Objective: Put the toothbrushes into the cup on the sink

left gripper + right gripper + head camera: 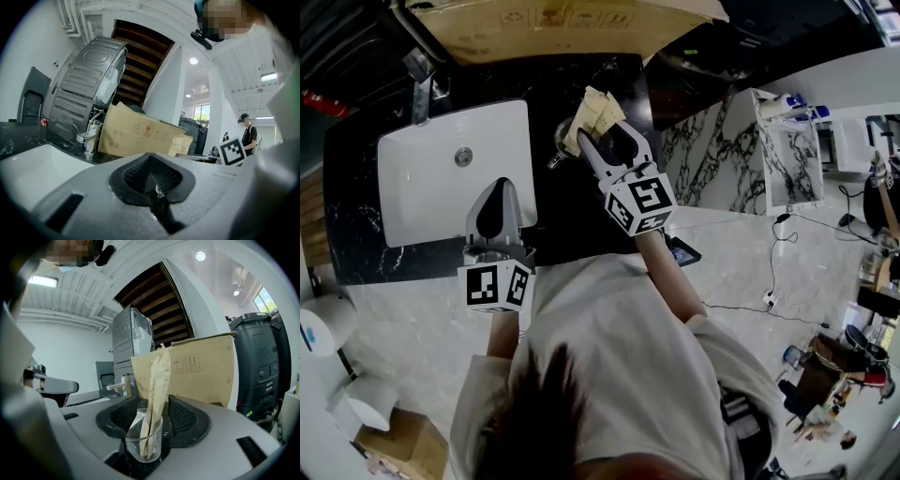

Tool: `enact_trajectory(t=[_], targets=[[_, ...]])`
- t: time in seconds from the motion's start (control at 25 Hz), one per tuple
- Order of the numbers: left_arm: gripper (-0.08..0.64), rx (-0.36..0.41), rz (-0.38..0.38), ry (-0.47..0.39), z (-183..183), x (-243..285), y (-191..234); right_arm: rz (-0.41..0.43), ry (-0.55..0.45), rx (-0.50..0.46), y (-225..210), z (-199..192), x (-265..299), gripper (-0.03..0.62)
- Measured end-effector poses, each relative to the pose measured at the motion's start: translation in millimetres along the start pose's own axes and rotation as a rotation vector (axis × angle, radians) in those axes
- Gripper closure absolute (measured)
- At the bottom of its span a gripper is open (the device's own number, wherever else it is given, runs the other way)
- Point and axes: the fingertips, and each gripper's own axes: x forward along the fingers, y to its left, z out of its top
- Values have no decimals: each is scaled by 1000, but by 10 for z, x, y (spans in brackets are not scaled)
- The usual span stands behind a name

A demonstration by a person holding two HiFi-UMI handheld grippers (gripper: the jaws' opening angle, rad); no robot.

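**Toothbrushes in the cup, right tool spread around it – release/retreat step**

Right tool [151,414]: jaws spread, nothing pinched. The glass cup [140,446] stands upright in the gap between the two jaws, close in toward the tool body. No pad can be seen pressing the glass. The toothbrushes [158,380], in tan paper wrappers, stand in the cup. They lean slightly and rise well above its rim, passing up between the jaws. A cardboard box [206,366] stands well beyond the jaw tips.

Left tool [151,174]: jaws pressed together, holding nothing. The sink [28,168] is below and to its left, and the faucet [89,138] is ahead-left past the tip. In the head view this tool hangs over the near right edge of the basin, well apart from the cup, with the right tool off to its right.

The cup stands on the black desk [572,220], just right of the basin, under the right tool's tips. No loose toothbrush shows on the desk or in the sink in any view.

Step, as a judgement: placing looks done, since the wrapped brushes are in the cup and the right tool is open around it. Task looks near its end.

The next move calls for drawing the right tool straight back or up along its own axis. The jaws should be kept wide so neither pad knocks the glass or snags the tall wrappers. The top-heavy bundle could tip the cup if brushed. The left tool has no job here and only needs to keep clear.
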Motion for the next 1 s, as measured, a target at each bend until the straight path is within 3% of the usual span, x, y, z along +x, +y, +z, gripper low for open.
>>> enact_trajectory(t=[0.68,1.0], targets=[[551,23,0,-16,43,-206,-136,-40,-137,3,-45,443,-585,422],[551,30,29,-24,12,-397,-226,-9,-209,5,39,674,-869,489]])
